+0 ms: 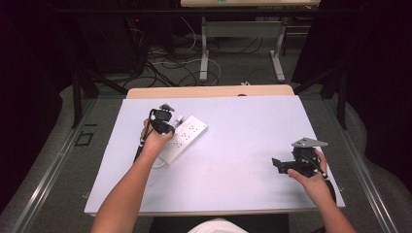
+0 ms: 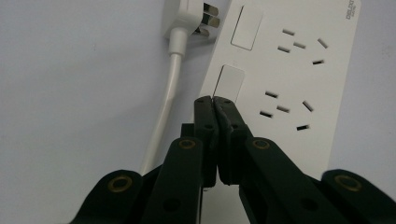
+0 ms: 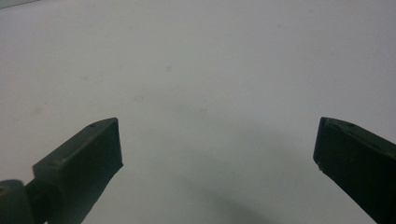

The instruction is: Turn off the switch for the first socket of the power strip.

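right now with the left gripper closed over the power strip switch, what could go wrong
The left gripper, jaws shut, has its tips at the edge of a rocker switch on the power strip; pressing off-centre could slip and shove the strip. The loose plug and cable beside it could snag.

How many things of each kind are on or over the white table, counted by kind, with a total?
Power strip: 1
Plug with white cable: 1
Hand-held gripper: 2, the left hand-held gripper shut at a rocker switch, the right hand-held gripper open over bare table
Total: 4
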